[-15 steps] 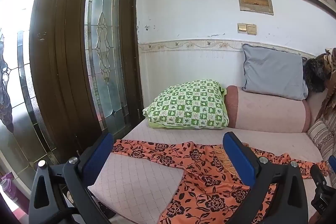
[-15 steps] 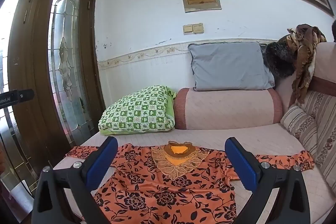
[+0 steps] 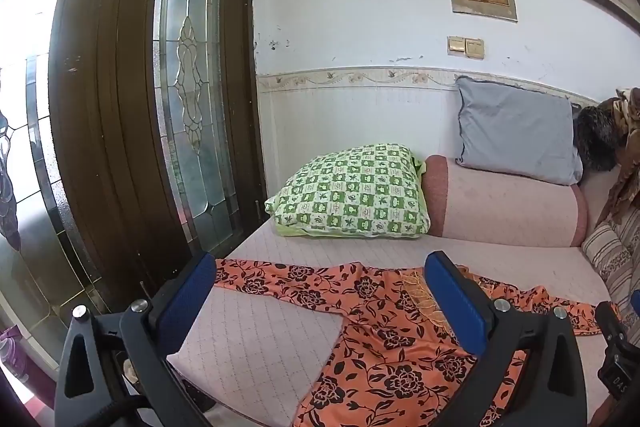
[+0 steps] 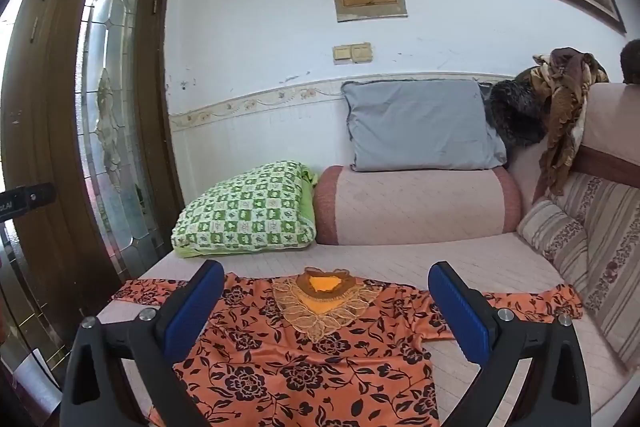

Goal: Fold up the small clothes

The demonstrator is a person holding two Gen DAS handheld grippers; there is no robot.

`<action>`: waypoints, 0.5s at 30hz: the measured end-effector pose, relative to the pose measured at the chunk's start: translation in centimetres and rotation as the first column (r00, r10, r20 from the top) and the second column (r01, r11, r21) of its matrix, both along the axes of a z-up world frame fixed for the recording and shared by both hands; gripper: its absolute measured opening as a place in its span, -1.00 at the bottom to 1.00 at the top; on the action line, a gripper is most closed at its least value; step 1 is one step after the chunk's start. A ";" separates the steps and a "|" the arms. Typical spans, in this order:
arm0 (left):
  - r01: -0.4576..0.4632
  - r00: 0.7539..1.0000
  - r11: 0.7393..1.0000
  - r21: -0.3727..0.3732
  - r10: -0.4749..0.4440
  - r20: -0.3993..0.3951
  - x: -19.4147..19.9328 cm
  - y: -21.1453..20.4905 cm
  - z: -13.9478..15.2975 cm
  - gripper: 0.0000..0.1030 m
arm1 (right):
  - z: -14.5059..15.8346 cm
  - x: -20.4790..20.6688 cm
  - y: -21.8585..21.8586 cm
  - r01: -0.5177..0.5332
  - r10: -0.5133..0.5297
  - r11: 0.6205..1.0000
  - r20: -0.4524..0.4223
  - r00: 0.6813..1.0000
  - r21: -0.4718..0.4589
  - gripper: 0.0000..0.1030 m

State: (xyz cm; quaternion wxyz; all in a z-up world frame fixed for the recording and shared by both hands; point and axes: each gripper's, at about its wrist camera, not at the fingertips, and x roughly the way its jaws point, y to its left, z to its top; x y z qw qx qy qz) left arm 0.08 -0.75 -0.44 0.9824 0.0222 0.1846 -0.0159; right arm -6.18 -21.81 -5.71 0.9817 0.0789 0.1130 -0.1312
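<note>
Daybed w/ pink quilted cover fills most of both views. One orange floral top lies flat on it, face up, neck toward the wall, hem toward the camera, both sleeves spread sideways. So long axis of the sleeves runs left-right, body runs front-back.

Key relation: right gripper sits above the chest, about centred, collar just ahead between its blue pads. Left gripper is off to the left side, above the left sleeve and bare cover; top's body is below-right of it. Left is nearer the left sleeve, right nearer the right sleeve. My guess: sleeves get folded in first, each side by its own gripper.

Both grippers spread wide, nothing held, neither touching cloth as far as I can see.

Counts: 1 top, 2 sleeves, 2 grippers, 1 green checked pillow, 1 grey pillow, 1 pink bolster, 1 striped cushion.
</note>
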 end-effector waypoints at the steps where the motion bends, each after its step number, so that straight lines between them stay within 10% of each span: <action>1: 0.003 1.000 1.000 0.003 -0.003 -0.003 0.0 -0.1 -0.1 1.00 | 0.0 0.0 -0.1 0.009 -0.009 1.000 -0.008 1.000 0.006 1.00; 15: 0.056 0.997 0.997 0.049 -0.053 -0.054 0.7 -3.3 -1.7 1.00 | -1.0 0.8 0.3 0.097 -0.104 0.993 -0.107 0.989 -0.069 1.00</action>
